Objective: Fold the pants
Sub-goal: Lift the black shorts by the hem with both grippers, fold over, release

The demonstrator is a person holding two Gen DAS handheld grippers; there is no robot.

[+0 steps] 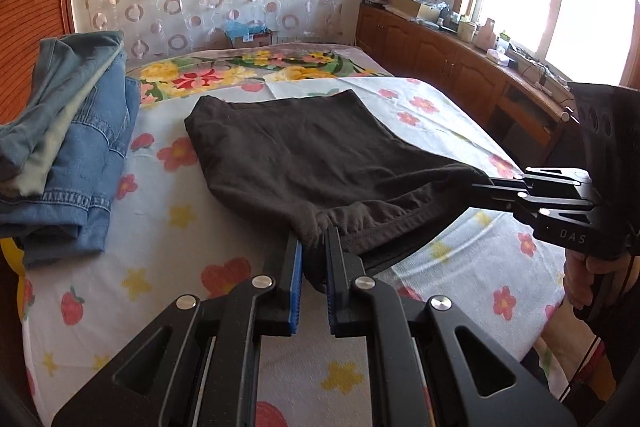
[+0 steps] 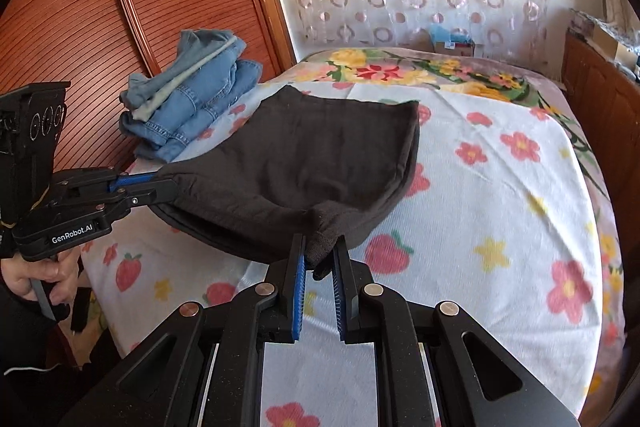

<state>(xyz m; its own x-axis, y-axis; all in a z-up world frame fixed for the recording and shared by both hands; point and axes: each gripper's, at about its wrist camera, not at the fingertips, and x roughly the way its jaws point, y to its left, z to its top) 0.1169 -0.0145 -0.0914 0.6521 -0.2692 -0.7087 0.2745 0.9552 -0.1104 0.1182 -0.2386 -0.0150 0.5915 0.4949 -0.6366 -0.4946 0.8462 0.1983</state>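
Between the blue-padded fingers of the left claw [image 1: 314, 247] a bunched corner of the dark brown, soft-cloth folded pants [image 1: 304, 155] is pinched tight. One more claw, the right claw [image 2: 320, 251], is clamped on the other near corner of the same hem. The two claws hold this near edge lifted, while the far part of the pants lies flat on the bed with the white flower-printed sheet [image 2: 500, 211]. One pile of folded blue denim garments [image 1: 76, 163] sits on the bed beside the pants, at the wooden slatted headboard [image 2: 84, 11]. A person's hand [image 2: 38, 277] grips the left claw's handle.
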